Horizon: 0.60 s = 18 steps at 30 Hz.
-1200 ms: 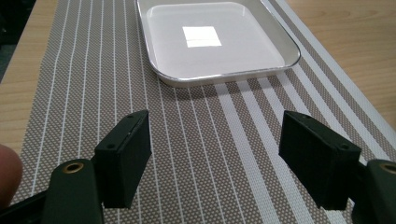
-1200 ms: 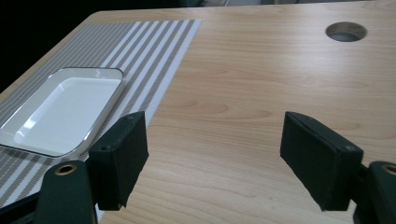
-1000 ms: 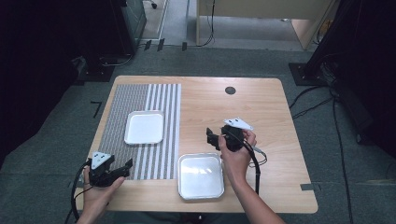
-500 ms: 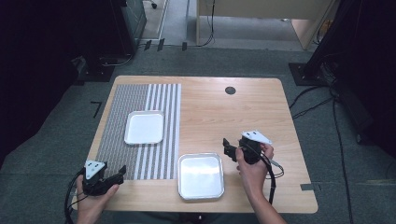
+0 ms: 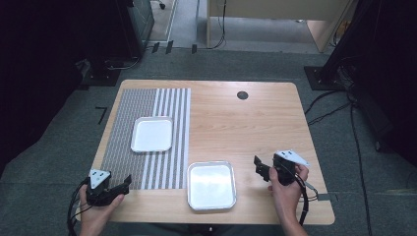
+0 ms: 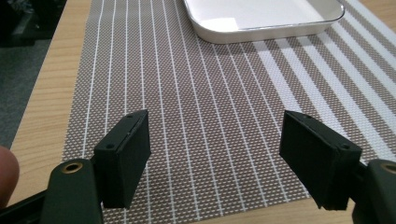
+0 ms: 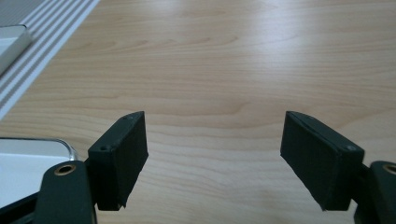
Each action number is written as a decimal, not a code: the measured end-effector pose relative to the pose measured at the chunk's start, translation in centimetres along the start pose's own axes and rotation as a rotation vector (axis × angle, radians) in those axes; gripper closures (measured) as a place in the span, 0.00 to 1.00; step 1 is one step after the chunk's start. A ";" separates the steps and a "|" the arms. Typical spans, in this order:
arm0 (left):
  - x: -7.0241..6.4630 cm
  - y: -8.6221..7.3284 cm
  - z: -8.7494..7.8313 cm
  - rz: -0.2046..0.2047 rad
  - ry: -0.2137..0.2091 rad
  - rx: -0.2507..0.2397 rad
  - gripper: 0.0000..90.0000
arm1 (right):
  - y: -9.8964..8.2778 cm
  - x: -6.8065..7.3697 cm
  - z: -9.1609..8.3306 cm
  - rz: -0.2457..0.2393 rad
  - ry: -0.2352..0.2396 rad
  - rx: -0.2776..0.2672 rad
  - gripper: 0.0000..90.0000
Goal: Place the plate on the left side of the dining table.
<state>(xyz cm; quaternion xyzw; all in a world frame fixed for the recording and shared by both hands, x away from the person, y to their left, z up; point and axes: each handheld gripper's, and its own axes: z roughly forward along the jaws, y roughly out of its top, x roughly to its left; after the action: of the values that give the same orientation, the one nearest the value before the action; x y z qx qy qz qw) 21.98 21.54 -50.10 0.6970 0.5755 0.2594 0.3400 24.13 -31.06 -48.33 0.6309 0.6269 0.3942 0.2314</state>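
Both hand-held grippers spread, empty: left hand-held gripper (image 5: 127, 181) left of metal tray (image 5: 211, 185), right hand-held gripper (image 5: 257, 165) just right. Risk: low sweep clips tray rim, slides it off worktop (image 5: 255, 123) edge.

A pale wood-grain table (image 5: 255, 123) with a soft sheen is seen. A woven, matt mat (image 6: 196, 121) is laid on it. Both trays (image 5: 152, 134) (image 5: 211, 185) look smooth and glossy. The jaws are matt black.

The left gripper (image 5: 127, 181) and right gripper (image 5: 257, 165) both stand with jaws wide apart and nothing between them, each held low in its hand.
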 end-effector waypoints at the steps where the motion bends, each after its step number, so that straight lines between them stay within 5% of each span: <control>1: 0.1 0.0 0.1 0.003 0.004 0.003 0.28 | -0.2 -0.3 -0.2 0.001 -0.005 0.001 0.26; 18: 1.4 -0.5 0.7 0.002 0.063 0.047 0.28 | -3.0 -7.1 -2.5 0.066 -0.105 0.021 0.26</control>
<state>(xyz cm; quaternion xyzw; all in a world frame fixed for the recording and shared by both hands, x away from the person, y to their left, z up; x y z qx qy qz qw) 22.54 22.87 -50.97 0.6968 0.5913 0.2681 0.3049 21.04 -38.14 -50.67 0.6734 0.5968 0.3615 0.2441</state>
